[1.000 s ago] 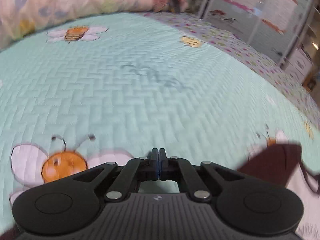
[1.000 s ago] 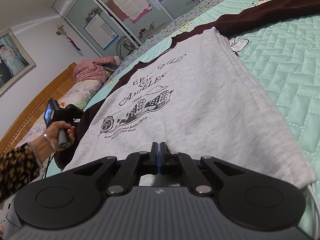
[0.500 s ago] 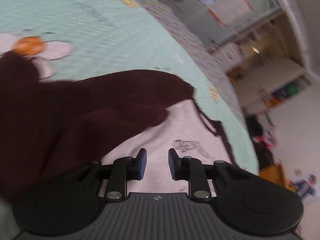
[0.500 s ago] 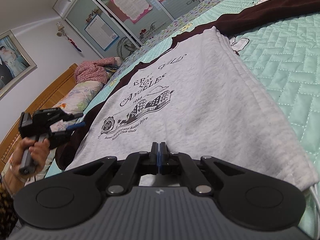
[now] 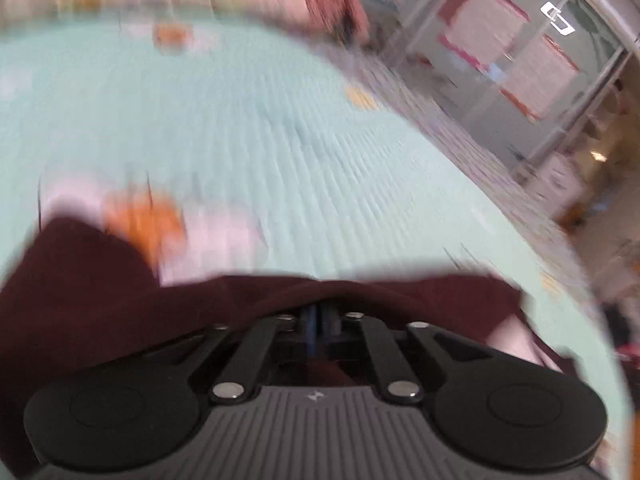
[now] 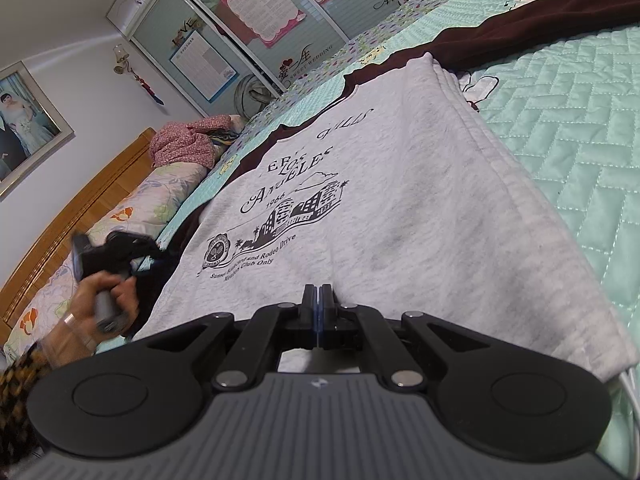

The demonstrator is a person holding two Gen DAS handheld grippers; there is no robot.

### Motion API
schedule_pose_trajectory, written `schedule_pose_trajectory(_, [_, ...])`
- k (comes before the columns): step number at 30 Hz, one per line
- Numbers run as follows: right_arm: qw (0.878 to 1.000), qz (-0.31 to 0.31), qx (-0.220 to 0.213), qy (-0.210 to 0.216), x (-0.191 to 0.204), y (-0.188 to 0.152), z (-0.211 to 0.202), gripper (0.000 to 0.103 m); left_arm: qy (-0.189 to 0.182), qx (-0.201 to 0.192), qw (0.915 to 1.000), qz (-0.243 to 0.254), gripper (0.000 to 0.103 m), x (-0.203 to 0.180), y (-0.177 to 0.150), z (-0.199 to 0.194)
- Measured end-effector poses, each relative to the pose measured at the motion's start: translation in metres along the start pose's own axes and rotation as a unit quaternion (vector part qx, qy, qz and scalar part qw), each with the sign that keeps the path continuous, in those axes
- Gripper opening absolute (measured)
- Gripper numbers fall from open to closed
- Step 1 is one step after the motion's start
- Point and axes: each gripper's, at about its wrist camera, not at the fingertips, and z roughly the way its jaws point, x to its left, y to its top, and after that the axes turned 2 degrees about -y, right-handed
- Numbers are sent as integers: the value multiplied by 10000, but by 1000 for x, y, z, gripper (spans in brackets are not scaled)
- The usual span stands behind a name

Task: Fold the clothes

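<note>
The grey sweatshirt [image 6: 400, 208] with black print and dark maroon sleeves [image 5: 120, 300] lies flat, front side up, on the mint quilted bed cover [image 6: 580, 152]

The heathered grey cotton-like sweatshirt [image 6: 420, 200] looks soft and matt, its maroon knit sleeve [image 6: 540, 20] darker and, through blur, apparently fleecy. The mint quilted bedspread [image 6: 580, 152] has a faint satin sheen. The black plastic right gripper [image 6: 319, 312] is matt; the orange wooden headboard [image 6: 80, 208] is glossy.
</note>
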Motion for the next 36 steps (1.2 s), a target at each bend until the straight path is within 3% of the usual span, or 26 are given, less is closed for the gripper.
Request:
schedule_pose_trajectory(4, [10000,4,0,6,-1,0,0,0,238,-115,9920,1236,1,-34,24,22])
schedule_pose_trajectory(6, [10000,11,-2,14,-1,0,0,0,1,-272,9804,1953,4,-56,19,12])
schedule_pose_trajectory(7, [10000,15,-2,17,-2,1,0,0,-70,-224,9787,2041,6,-57,15,7])
schedule_pose_trajectory(8, [10000,18,-3,21,-2,1,0,0,-107,-148,9783,2064,15,-56,12,2])
schedule_pose_trajectory(10, [10000,18,-3,27,-2,1,0,0,110,238,9875,1553,29,-36,7,-5])
schedule_pose_trajectory(13, [10000,28,-2,51,-3,2,0,0,407,776,9928,822,29,-6,0,-16])
schedule_pose_trajectory(16, [10000,32,-5,72,-3,2,0,1,601,799,9904,951,27,-7,-11,-48])
schedule_pose_trajectory(18, [10000,34,-9,85,-3,1,-1,1,443,862,9910,924,27,-18,-18,-62])
schedule_pose_trajectory(20, [9999,38,-10,96,-4,1,-1,1,-154,813,9913,1026,28,-39,-23,-75])
schedule_pose_trajectory(23, [9999,41,-12,98,-3,1,-1,2,-663,283,9840,1630,34,-78,-16,-77])
schedule_pose_trajectory(25, [9999,44,-14,100,-3,1,-1,2,-725,-80,9815,1768,44,-95,-4,-58])
schedule_pose_trajectory(26, [9999,44,-16,99,-3,1,-2,2,-796,-75,9795,1848,46,-102,2,-43])
schedule_pose_trajectory(28, [9999,43,-20,97,-3,0,-2,2,-1144,308,9698,2132,46,-116,7,-8])
schedule_pose_trajectory(30, [9999,47,-24,97,-3,0,-2,2,-1455,1200,9458,2645,46,-129,-4,27])
schedule_pose_trajectory(31, [9999,47,-26,96,-3,0,-2,2,-1367,1634,9353,2825,46,-132,-12,45])
schedule_pose_trajectory(33, [9999,49,-32,97,-3,0,-2,2,-1093,1651,9326,3018,38,-132,-21,60])
schedule_pose_trajectory(34, [9999,48,-34,100,-3,0,-2,2,-935,1394,9387,3011,35,-131,-16,62])
schedule_pose_trajectory(35, [9999,48,-37,102,-3,0,-2,2,-665,1220,9454,2949,5,-129,-10,67])
schedule_pose_trajectory(36, [9999,47,-39,103,-3,0,-2,2,-321,1062,9523,2841,4,-125,-6,71])
